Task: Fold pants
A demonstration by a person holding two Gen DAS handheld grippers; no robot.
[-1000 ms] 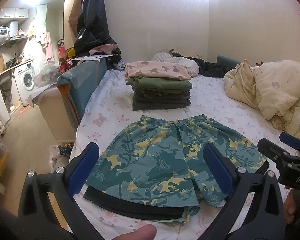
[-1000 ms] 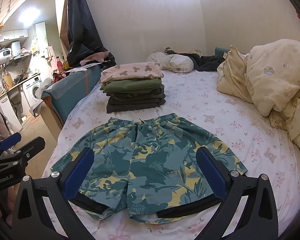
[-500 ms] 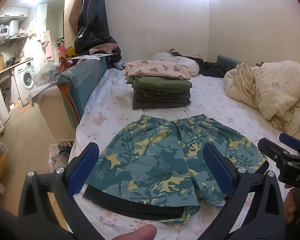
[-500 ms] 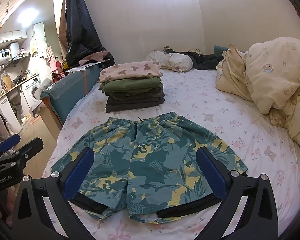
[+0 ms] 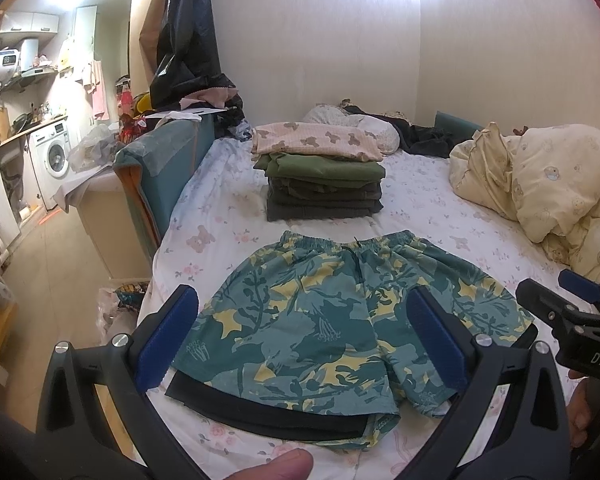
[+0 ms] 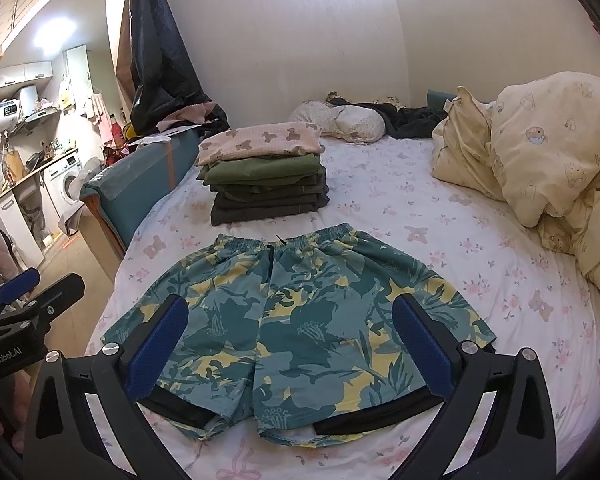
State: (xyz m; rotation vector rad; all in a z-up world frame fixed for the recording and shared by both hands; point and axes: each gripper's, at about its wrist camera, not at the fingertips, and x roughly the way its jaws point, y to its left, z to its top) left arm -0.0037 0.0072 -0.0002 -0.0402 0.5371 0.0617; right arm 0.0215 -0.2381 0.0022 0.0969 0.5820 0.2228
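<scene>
Beyond both wide-spread grippers and the flat shorts (image 6: 296,320), a folded stack (image 6: 264,184) sits.

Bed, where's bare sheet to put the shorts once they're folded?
Bare sheet lies right of the stack and shorts, up to the pillows. A narrower strip runs left of the stack along the bed edge. The far end, by the wall, is crowded with clothes.

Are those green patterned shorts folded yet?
Not yet: the shorts lie spread flat on the bed, both legs apart, waistband showing full width.
</scene>
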